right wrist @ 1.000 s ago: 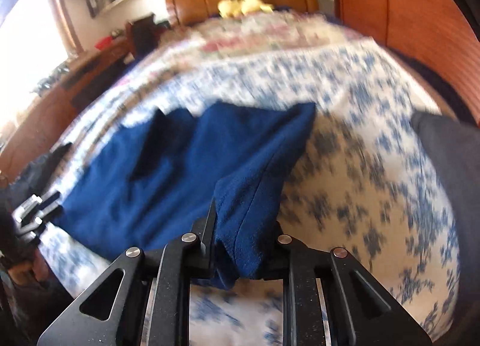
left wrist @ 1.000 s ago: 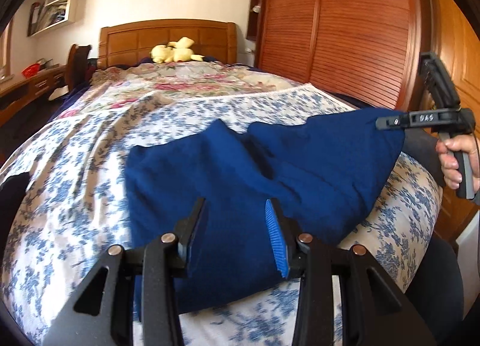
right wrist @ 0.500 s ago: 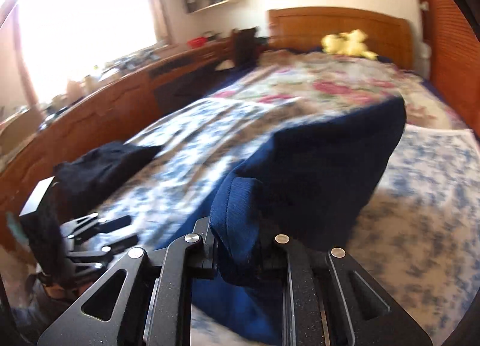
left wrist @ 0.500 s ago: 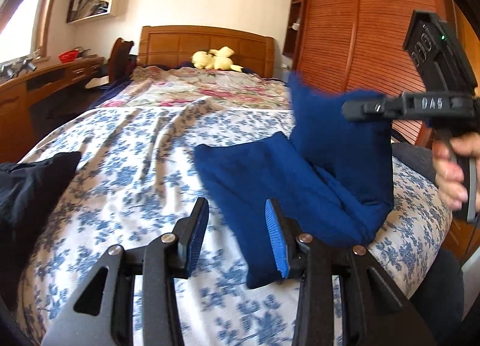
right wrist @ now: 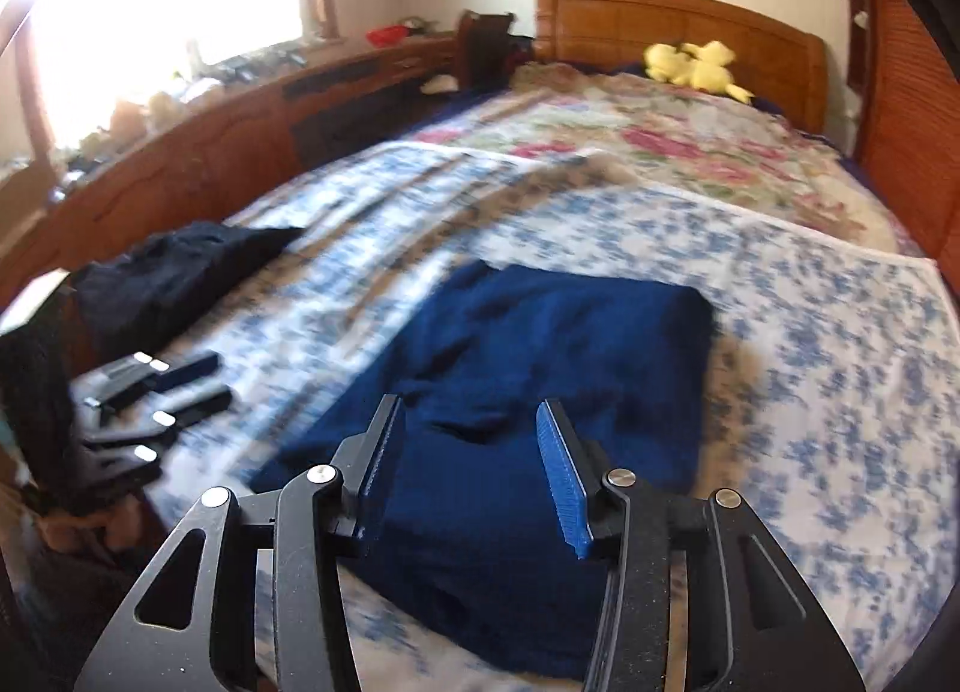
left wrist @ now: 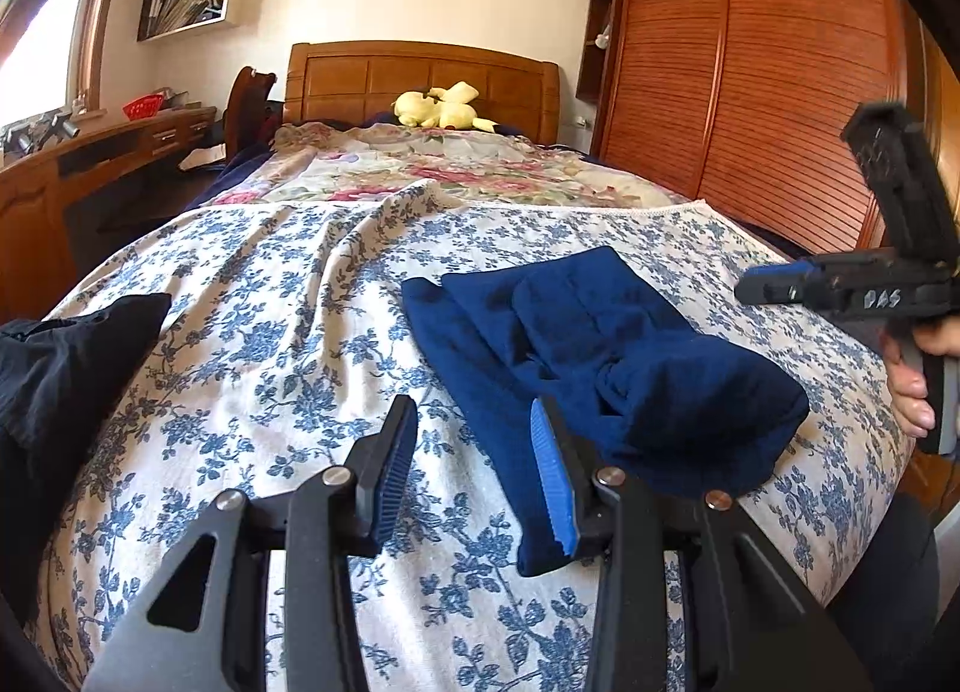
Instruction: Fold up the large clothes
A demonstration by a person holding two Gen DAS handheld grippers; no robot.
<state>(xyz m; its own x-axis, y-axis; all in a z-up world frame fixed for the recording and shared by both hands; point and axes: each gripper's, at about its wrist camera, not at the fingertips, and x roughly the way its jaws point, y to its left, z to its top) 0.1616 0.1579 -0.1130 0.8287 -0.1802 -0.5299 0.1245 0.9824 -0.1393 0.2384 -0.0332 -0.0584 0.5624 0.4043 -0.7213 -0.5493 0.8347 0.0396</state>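
Both my left gripper (left wrist: 474,467) and right gripper (right wrist: 468,467) gape empty; the soft, limp navy sweater (right wrist: 540,368) wants pinching at its 6 o'clock hem.

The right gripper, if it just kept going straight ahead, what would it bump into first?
Most likely the folded blue garment on the bed: the open right gripper points down at it, with nothing between. How far above the cloth it hangs is hard to tell.

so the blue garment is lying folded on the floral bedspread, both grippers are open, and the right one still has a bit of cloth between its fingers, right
Not quite: the right gripper holds nothing. The right wrist view shows its jaws apart with no cloth between them, above the blue garment. The rest stands: the garment lies folded on the floral bedspread, and the left gripper is open too.
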